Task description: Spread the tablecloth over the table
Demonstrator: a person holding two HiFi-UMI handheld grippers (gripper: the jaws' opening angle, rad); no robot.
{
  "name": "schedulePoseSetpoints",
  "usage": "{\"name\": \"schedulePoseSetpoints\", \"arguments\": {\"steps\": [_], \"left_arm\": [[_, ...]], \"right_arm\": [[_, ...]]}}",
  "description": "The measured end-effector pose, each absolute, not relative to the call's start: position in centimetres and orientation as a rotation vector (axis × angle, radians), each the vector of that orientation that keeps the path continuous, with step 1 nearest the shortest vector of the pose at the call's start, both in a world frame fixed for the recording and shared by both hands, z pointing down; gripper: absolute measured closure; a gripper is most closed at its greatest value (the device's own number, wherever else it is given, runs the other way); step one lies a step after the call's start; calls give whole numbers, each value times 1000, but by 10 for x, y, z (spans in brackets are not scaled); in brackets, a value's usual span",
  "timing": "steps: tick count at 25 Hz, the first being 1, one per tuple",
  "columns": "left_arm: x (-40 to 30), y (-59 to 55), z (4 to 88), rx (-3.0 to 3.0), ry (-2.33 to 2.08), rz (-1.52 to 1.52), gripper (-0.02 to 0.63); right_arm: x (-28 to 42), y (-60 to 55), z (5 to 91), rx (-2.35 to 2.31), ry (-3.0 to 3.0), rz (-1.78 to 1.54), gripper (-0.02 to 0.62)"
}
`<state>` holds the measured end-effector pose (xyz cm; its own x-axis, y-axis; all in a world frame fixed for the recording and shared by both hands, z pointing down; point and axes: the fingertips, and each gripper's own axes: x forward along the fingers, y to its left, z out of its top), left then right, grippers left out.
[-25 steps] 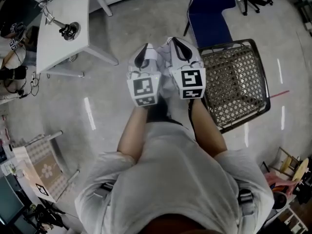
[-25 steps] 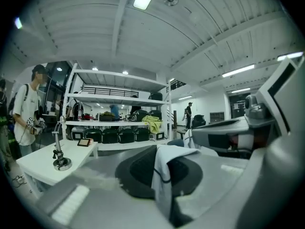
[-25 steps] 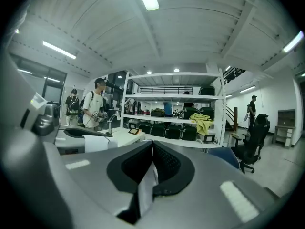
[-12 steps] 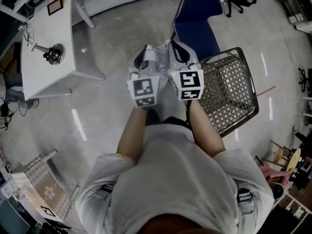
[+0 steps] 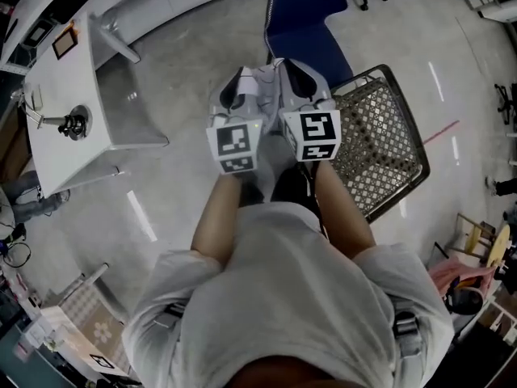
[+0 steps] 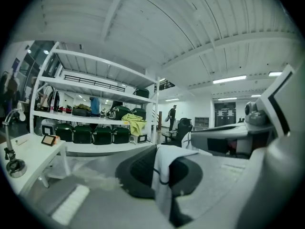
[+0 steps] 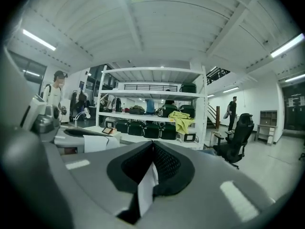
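Grey floor (image 5: 182,128) is separating the white counter (image 5: 56,164) from the bunched tablecloth (image 6: 164,173), well off to its right, where the left hand-held gripper (image 5: 235,95), nearer the counter, and the right hand-held gripper (image 5: 297,78) are each clamping a fold of cloth.

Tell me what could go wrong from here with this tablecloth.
1. The right hand-held gripper pinches only a thin edge of the tablecloth; a tug while spreading might pull it free.
2. The wire chair stands close beside both grippers; loose cloth could snag on its mesh.
3. A small stand sits on the white table; if that is the table to cover, the cloth could knock it over.
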<state>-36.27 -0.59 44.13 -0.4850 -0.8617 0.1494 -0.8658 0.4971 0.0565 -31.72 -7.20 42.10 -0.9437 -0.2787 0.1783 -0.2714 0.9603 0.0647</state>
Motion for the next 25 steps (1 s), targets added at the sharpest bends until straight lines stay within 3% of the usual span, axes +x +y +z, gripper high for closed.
{"name": "schedulePoseSetpoints", "arguments": {"steps": [10, 17, 25], "left_arm": [[-351, -122, 444, 1515, -2523, 159, 586], [-322, -205, 418, 1655, -2483, 139, 586], [-281, -276, 451, 1775, -2336, 300, 586]], "right_arm": [[-317, -167, 424, 436, -2966, 93, 588], [-258, -276, 411, 675, -2971, 157, 588], [-231, -330, 444, 717, -2955, 222, 588]]}}
